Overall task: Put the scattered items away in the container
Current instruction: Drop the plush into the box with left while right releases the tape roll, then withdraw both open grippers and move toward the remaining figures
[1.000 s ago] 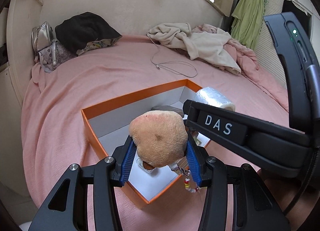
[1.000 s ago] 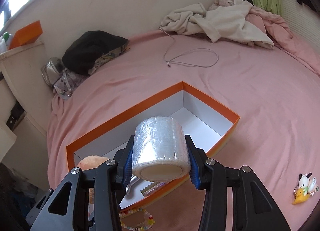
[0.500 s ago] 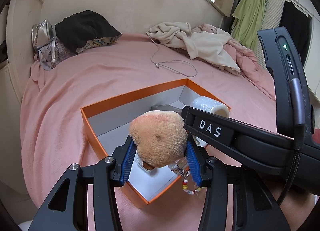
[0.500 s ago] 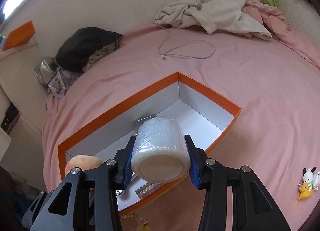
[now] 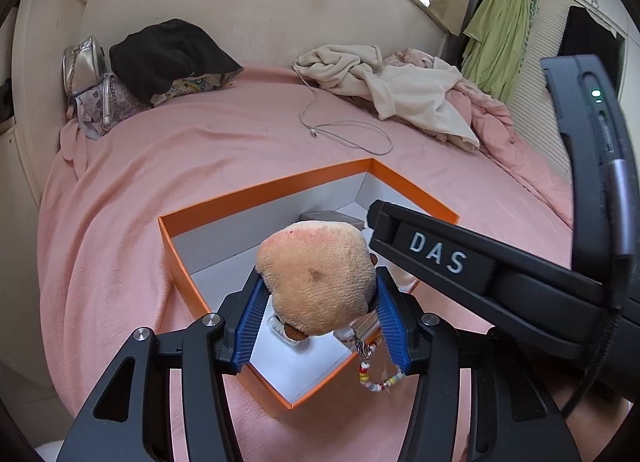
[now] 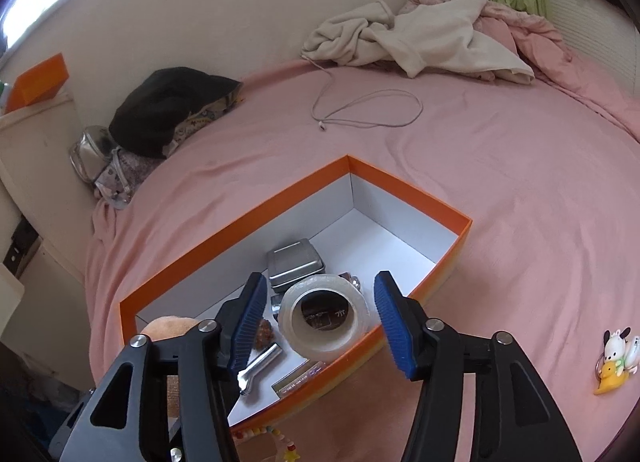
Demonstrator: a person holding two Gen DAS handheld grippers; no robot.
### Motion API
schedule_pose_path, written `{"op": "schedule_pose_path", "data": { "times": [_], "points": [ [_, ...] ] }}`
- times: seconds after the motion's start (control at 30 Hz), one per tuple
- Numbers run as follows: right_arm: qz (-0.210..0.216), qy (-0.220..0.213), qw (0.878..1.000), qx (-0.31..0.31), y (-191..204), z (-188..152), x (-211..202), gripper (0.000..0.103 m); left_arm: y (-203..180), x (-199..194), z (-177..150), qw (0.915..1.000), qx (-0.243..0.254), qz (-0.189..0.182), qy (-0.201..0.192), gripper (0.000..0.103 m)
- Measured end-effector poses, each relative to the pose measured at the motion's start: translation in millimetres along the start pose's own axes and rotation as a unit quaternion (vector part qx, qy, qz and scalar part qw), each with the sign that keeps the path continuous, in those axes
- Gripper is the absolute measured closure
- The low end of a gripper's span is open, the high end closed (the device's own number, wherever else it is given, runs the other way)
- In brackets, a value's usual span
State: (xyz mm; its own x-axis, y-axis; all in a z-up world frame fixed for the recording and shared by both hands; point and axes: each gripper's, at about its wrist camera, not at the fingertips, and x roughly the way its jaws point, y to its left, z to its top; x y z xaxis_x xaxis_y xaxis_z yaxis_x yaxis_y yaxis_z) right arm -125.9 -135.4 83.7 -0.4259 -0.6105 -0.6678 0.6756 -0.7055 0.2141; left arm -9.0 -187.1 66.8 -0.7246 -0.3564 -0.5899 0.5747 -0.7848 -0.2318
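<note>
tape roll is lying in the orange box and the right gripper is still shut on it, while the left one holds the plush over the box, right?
Not quite. The right wrist view shows the right gripper open, its jaws spread clear of the tape roll, which lies in the orange box. The rest holds: the left gripper holds the plush over the box.

A bed covered in a pink sheet [image 6: 500, 166] carries everything. Directly under the jaws of both grippers sits an open orange box [image 6: 400, 186]. Beyond the jaws lies a looped white cable [image 6: 372, 110], with crumpled cream clothes [image 6: 420, 38] farther back. Ahead and left of the jaws rest a black garment [image 6: 160, 106] and a silver bag [image 6: 86, 154]. Right of the right jaws lies a small cartoon keychain [image 6: 614, 358].
</note>
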Motion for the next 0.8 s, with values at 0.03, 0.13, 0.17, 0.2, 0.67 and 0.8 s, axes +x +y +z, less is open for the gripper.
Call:
{"op": "schedule_pose_path", "data": {
  "times": [0.03, 0.13, 0.17, 0.2, 0.67, 0.8],
  "points": [
    [-0.002, -0.005, 1.0, 0.001, -0.7, -1.2, -3.2, 0.044, 0.2, -0.9, 0.1, 1.0, 0.0, -0.002, -0.005, 0.04],
    [-0.005, -0.019, 1.0, 0.007, -3.7, -5.5, -13.0, 0.044, 1.1, -5.8, 0.6, 0.9995, 0.0, 0.008, -0.031, 0.025],
    [-0.005, -0.024, 1.0, 0.011, -5.3, -7.1, -16.6, 0.044, 0.5, -6.5, 0.6, 0.9993, 0.002, 0.012, -0.036, 0.023],
    [-0.005, -0.029, 0.999, 0.016, -7.0, -8.7, -20.1, 0.044, 0.0, -7.2, 0.6, 0.999, 0.004, 0.016, -0.042, 0.023],
    [-0.053, -0.118, 0.989, 0.073, -38.9, -39.0, -76.9, 0.042, -20.4, -28.6, -1.6, 0.9935, 0.065, -0.002, -0.094, 0.023],
    [-0.124, -0.148, 0.973, 0.13, -72.6, -69.2, -111.0, 0.036, -38.9, -33.3, -6.5, 0.9869, 0.1, -0.104, -0.072, 0.023]
  ]
}}
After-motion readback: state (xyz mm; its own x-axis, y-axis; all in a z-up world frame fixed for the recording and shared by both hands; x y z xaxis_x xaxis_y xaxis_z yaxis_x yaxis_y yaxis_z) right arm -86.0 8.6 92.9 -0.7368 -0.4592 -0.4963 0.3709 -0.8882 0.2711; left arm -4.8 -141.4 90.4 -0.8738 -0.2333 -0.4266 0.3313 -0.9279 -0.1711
